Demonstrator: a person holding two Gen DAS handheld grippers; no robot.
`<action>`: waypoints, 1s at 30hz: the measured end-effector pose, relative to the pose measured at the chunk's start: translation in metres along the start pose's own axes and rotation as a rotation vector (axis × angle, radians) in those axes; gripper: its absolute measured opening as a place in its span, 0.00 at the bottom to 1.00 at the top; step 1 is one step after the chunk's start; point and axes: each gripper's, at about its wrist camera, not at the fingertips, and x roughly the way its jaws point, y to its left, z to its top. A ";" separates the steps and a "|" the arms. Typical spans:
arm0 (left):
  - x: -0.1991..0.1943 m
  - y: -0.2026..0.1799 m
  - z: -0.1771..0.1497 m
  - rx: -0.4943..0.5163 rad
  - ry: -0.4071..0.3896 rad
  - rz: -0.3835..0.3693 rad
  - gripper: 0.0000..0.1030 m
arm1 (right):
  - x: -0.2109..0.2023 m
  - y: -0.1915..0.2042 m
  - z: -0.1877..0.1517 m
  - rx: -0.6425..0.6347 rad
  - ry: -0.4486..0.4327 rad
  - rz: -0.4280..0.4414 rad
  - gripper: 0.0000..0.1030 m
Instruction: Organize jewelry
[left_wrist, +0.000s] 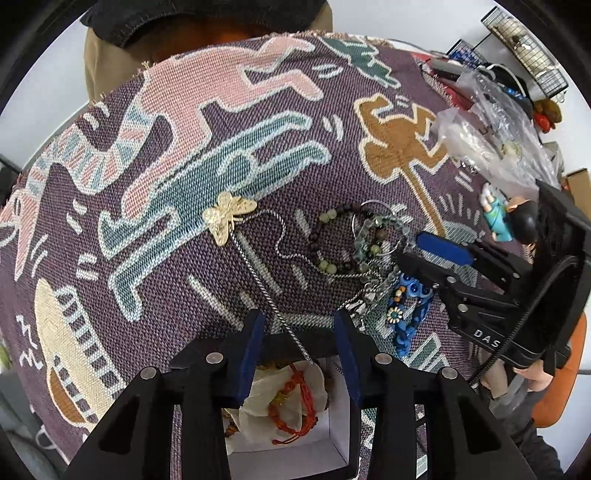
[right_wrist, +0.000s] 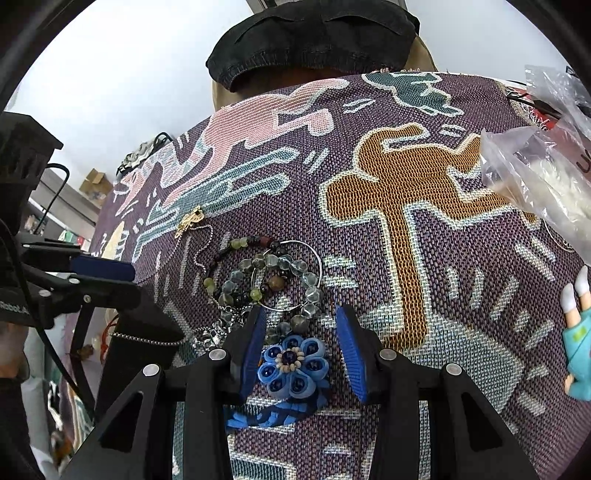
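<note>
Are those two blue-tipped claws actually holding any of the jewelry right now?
No. The left gripper is open over a thin silver chain; the right gripper is open around a blue beaded flower piece, not clamping it.

Woven cloth (left_wrist: 258, 122) spread with jewelry

On it lie a gold butterfly pendant (left_wrist: 227, 216), beaded bracelets (right_wrist: 266, 280), a blue flower piece (right_wrist: 293, 365), crumpled plastic bags (left_wrist: 491, 133) and apparently a small figurine (left_wrist: 498, 218).

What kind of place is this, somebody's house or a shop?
Probably a home or hobby desk, though I can't be sure. A woven patterned cloth covers the table, with a toy figurine, crinkled plastic bags and a wire basket at its edge. Bracelets lie loose on the cloth.
</note>
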 end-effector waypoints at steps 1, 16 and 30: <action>0.001 -0.001 -0.001 0.003 0.007 0.004 0.40 | -0.001 -0.001 -0.001 0.002 -0.001 0.003 0.41; 0.040 -0.005 0.012 0.033 0.096 0.121 0.05 | -0.004 -0.009 -0.006 0.024 -0.019 0.034 0.41; -0.057 -0.011 0.009 0.021 -0.227 0.103 0.02 | -0.006 -0.008 -0.003 0.028 -0.028 0.026 0.05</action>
